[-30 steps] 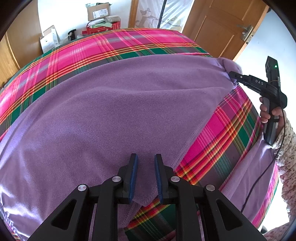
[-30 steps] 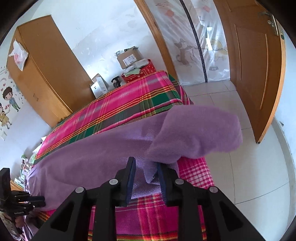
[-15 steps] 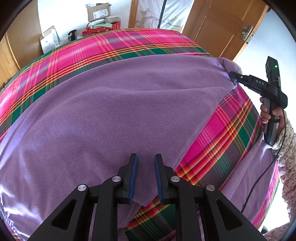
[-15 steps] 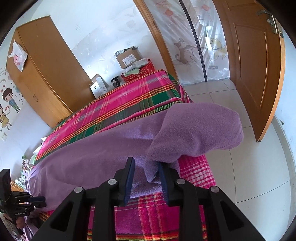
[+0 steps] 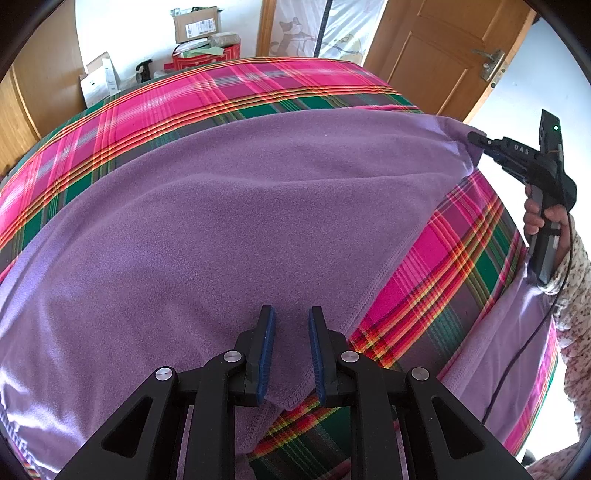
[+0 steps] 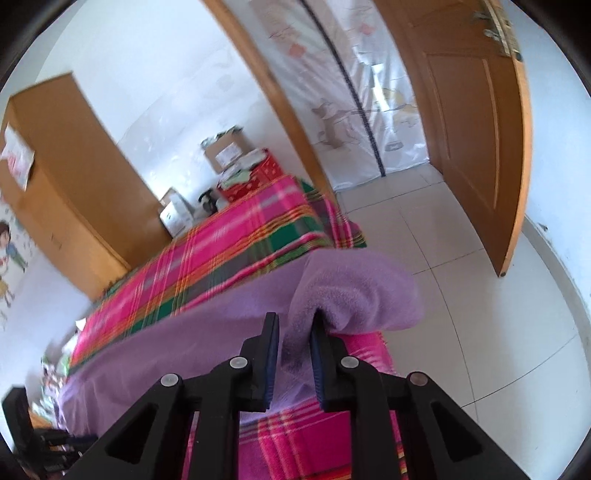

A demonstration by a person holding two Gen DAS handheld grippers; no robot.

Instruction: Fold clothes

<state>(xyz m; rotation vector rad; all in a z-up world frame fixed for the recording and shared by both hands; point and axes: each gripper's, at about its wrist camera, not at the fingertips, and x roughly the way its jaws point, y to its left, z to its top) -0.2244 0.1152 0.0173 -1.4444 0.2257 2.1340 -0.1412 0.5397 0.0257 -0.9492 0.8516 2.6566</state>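
A large purple fleece cloth [image 5: 221,221] lies spread over a bed with a pink and green plaid sheet [image 5: 221,96]. My left gripper [image 5: 290,314] is shut on the cloth's near corner, which sits between the blue pads. In the left wrist view my right gripper [image 5: 476,139] pinches the far right corner, and the hem runs taut between the two. In the right wrist view that gripper [image 6: 293,319] is shut on a thick bunched fold of the cloth [image 6: 354,291], which droops past the bed's edge.
A hand [image 5: 543,218] and floral sleeve [image 5: 576,277] hold the right gripper. Cardboard boxes [image 5: 195,24] stand beyond the bed's far end. A wooden wardrobe [image 6: 74,177] is on the left, an open door [image 6: 476,129] and tiled floor [image 6: 461,240] on the right.
My right gripper has swung and tilted with its corner of the cloth, and its view is now blurred. The left gripper and the spread cloth have stayed put.
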